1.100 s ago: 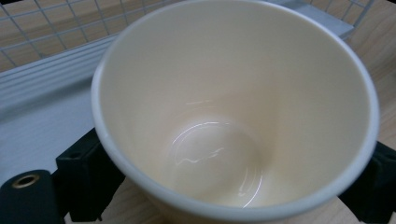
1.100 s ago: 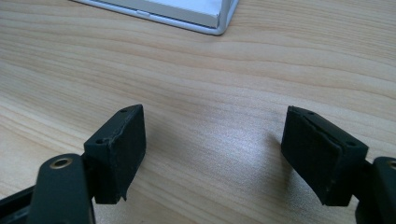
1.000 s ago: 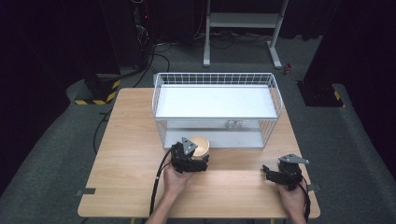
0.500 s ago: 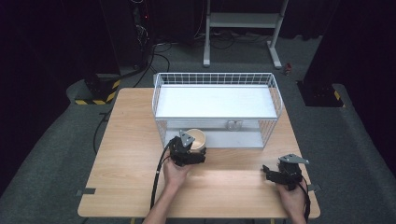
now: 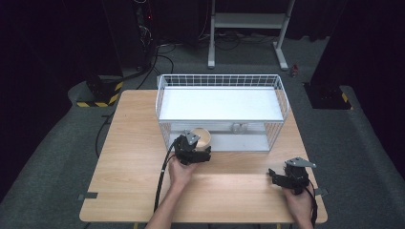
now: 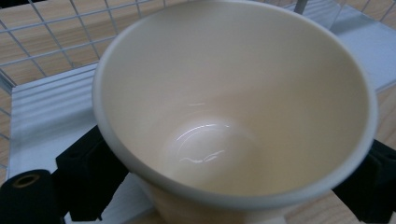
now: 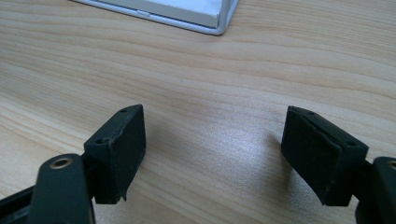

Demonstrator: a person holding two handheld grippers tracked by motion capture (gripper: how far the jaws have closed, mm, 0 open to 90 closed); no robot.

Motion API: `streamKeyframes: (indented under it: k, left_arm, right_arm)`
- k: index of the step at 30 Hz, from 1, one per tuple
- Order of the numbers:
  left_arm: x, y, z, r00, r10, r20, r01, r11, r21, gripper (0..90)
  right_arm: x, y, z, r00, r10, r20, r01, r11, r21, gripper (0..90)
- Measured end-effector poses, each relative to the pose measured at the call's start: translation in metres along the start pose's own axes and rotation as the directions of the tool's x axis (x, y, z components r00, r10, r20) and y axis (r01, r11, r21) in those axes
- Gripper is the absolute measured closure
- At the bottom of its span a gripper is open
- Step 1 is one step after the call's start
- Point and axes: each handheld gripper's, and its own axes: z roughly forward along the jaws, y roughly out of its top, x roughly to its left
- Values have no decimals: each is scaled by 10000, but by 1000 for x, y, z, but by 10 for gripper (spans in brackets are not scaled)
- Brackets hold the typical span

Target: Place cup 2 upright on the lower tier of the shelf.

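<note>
A cream cup (image 6: 233, 107) sits upright between the jaws of my left gripper (image 6: 224, 186), which is shut on its sides. In the high view the cup (image 5: 204, 137) is at the open front of the lower shelf of a white wire rack (image 5: 220, 102), with the left gripper (image 5: 199, 145) just before it. My right gripper (image 5: 276, 176) rests low over the table's right front, jaws pointing left. In the right gripper view the right gripper (image 7: 215, 154) stands open over bare wood with nothing between its pads.
The wooden table (image 5: 133, 143) carries the wire rack at its far middle. The rack's white base corner (image 7: 219, 18) lies ahead of the right gripper. A black cable (image 5: 162, 176) trails from the left gripper toward the front edge. Dark floor and stands surround the table.
My left gripper has carried the cup away from the person toward the rack's lower opening. The right gripper has not moved.
</note>
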Motion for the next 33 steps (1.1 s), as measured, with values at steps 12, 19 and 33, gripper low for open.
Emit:
streamKeyframes:
  k: [12, 19, 33]
  left_arm:
    - [5, 0, 8, 9999, -57, -119, 52, 9992, -406, 89]
    - [6, -1, 6, 9999, -75, -73, 74, 9998, -158, 63]
    - [8, -12, -12, 9993, -322, -170, 322, 9995, 32, 103]
  right_arm:
    - [0, 0, 0, 10000, -1, 0, 1, 10000, -1, 220]
    - [0, 0, 0, 10000, 0, 0, 0, 10000, 0, 220]
    - [0, 0, 0, 10000, -2, 0, 2, 10000, 0, 220]
